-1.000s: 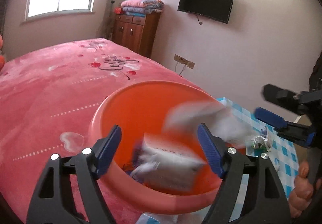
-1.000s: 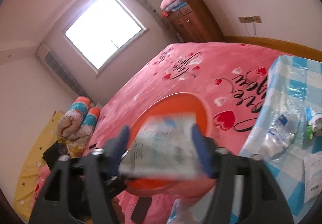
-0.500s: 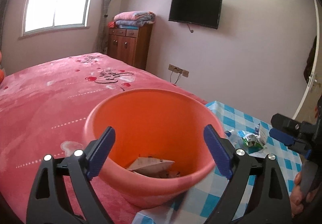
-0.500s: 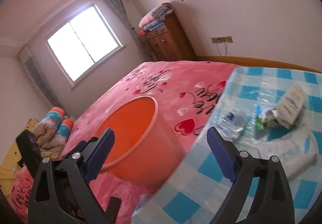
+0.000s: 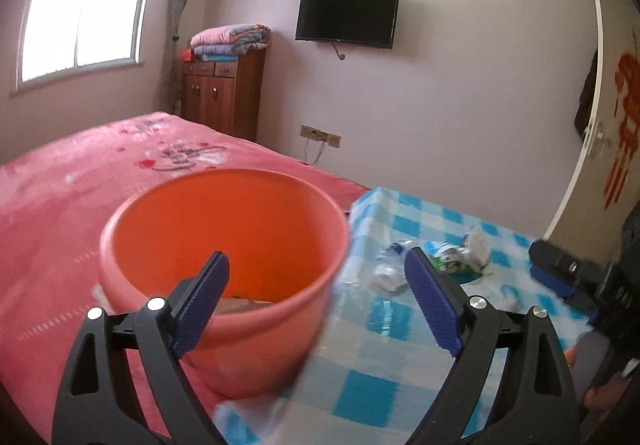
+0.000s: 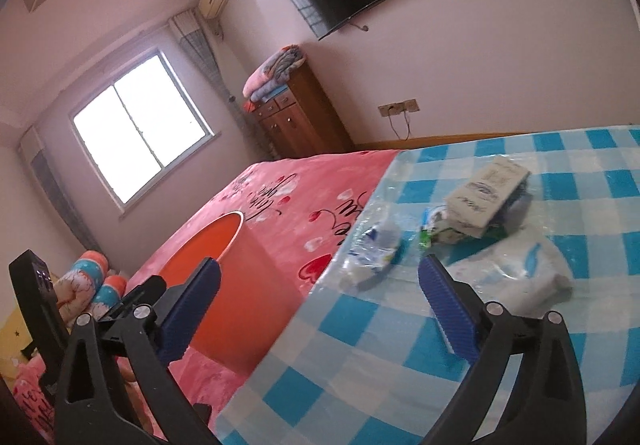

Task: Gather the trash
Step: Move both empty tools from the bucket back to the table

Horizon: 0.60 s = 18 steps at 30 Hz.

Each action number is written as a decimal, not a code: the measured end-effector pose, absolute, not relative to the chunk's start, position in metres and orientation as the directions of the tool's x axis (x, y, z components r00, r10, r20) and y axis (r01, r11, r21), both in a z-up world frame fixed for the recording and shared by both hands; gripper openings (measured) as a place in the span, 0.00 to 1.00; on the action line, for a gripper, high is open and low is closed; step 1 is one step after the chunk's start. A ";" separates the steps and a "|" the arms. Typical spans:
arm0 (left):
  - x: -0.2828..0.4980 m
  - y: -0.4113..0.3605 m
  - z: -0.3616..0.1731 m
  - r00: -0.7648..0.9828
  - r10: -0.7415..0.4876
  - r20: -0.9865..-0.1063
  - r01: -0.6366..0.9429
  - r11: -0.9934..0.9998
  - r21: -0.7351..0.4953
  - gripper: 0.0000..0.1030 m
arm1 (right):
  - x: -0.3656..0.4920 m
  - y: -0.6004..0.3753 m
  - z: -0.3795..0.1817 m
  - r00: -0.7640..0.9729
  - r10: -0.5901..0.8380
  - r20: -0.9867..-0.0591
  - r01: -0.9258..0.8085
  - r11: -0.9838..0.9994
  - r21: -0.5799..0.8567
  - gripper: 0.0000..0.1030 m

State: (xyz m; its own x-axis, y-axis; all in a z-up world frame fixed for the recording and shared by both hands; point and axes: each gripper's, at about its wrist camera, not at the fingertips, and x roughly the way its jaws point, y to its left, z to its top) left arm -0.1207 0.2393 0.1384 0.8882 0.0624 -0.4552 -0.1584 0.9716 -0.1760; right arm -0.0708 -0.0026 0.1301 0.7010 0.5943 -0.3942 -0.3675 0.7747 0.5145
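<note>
An orange bucket (image 5: 224, 241) stands on the pink bed beside a blue-checked table; it also shows in the right wrist view (image 6: 224, 281). Paper trash lies at its bottom (image 5: 244, 304). On the table lie a crushed plastic bottle (image 6: 374, 249), a green-white carton (image 6: 438, 231), a white box (image 6: 486, 197) and a white plastic bag (image 6: 516, 277). The bottle (image 5: 390, 269) and carton (image 5: 456, 259) also show in the left wrist view. My left gripper (image 5: 316, 309) is open and empty over the bucket's near rim. My right gripper (image 6: 320, 309) is open and empty, low over the table's edge.
The pink bedspread (image 5: 68, 181) spreads left of the bucket. A wooden cabinet (image 5: 224, 97) with folded blankets stands at the far wall under a mounted TV (image 5: 347, 16). The right gripper shows in the left wrist view (image 5: 560, 273) at the table's right side.
The box my right gripper held has dropped into the bucket and that gripper opened and swung right toward the table. My left gripper pulled back and turned right too.
</note>
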 end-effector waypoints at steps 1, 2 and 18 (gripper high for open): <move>-0.121 0.238 0.138 0.888 0.056 -0.456 -0.156 0.970 -0.185 0.87 | -0.072 -0.007 0.129 0.701 0.598 -0.388 -0.369 0.770 0.520 0.95; -0.120 0.234 0.137 0.888 0.052 -0.457 -0.152 0.971 -0.186 0.87 | -0.074 -0.012 0.127 0.700 0.601 -0.385 -0.369 0.767 0.525 0.95; -0.130 0.186 0.129 0.873 0.016 -0.487 -0.126 0.973 -0.194 0.87 | -0.095 -0.072 0.093 0.691 0.608 -0.390 -0.308 0.737 0.602 0.95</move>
